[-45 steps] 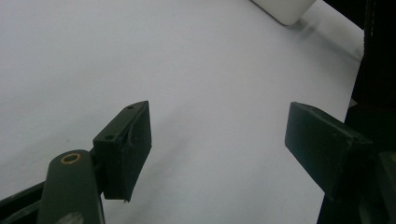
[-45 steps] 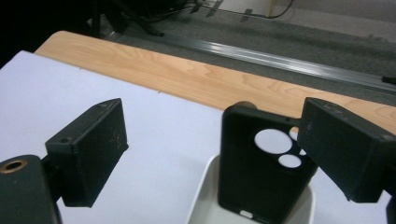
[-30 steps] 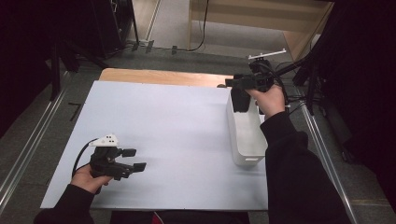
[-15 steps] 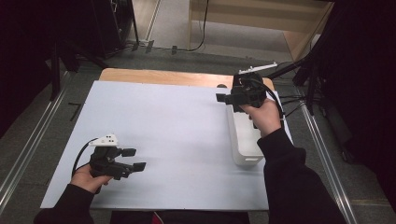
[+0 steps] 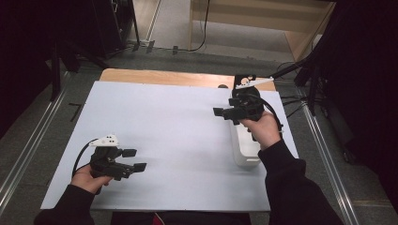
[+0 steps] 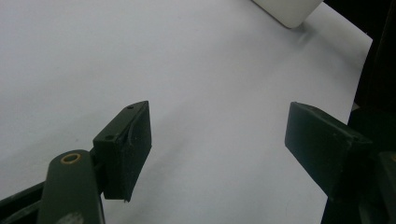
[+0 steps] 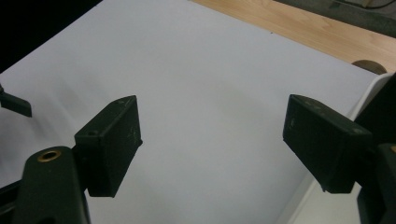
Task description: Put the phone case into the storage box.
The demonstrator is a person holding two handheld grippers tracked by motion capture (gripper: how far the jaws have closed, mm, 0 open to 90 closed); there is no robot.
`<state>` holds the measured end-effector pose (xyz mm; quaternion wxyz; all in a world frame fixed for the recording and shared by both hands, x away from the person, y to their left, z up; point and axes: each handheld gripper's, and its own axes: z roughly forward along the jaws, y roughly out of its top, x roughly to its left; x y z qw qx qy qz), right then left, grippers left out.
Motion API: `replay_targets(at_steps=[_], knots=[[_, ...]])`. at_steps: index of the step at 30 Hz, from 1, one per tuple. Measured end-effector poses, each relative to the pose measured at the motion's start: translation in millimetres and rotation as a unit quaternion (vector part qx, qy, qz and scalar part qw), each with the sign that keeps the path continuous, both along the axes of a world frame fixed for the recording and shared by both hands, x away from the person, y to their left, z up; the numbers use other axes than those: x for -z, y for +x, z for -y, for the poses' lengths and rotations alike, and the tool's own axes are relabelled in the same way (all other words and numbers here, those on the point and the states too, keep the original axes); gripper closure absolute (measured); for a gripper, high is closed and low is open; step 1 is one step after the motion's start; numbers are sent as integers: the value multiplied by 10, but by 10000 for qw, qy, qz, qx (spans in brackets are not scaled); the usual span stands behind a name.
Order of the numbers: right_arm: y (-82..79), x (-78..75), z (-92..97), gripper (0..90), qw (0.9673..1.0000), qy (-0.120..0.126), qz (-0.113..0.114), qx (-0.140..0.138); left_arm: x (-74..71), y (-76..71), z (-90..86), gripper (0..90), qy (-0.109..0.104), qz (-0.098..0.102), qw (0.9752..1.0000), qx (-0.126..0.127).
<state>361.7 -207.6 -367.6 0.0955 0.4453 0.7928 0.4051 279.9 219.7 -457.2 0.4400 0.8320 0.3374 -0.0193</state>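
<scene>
My left gripper (image 5: 135,159) rests low over the near left part of the white sheet (image 5: 173,131), held in a hand. Its jaws stand open with nothing between them, and the left gripper view shows bare sheet past the left gripper (image 6: 217,121). My right gripper (image 5: 224,107) hovers at the right, above the left rim of a white rectangular bin (image 5: 246,150), and points left. Its jaws have just been closing a little, but they stand open and nothing lies between them. Under the right gripper (image 7: 212,121) there is bare sheet, with the bin's rim (image 7: 327,210) at the lower right.
The sheet covers a wooden table whose far edge (image 5: 164,77) shows bare, with a round hole (image 5: 222,86) in it. Metal rails (image 5: 28,150) run along both sides. Cables and a stand (image 5: 300,70) crowd the far right. The bin's corner (image 6: 289,9) shows far off.
My right gripper has come nearer and lower, from over the bin's far end toward its middle, drifting slightly left. The left gripper has stayed put.
</scene>
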Motion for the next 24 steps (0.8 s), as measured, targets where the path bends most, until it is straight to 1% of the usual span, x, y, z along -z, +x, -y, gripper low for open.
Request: replay_targets(at_steps=[2, 5, 8, 14, 19, 24], knots=[[-47, 25, -19, 185, 9998, 22, 168, -125, -1, 1, -2, 226, 0, -1, 10000, -5], [-112, 42, -50, 193, 9991, -1, 354, -227, 0, 1, -2, 226, 0, 0, 10000, -13], [-168, 66, -71, 193, 9993, 78, 249, -285, 1, 2, -2, 226, -4, -6, 10000, -26], [-273, 151, -123, 193, 9988, 86, 183, -439, 0, 2, -1, 226, -6, -5, 10000, -13], [-346, 228, -160, 195, 9985, 96, 157, -511, 2, -1, 4, 225, -19, -2, 10000, -21], [-442, 282, -195, 195, 9979, 193, 136, -606, 0, 1, 0, 226, -3, -2, 10000, -12]])
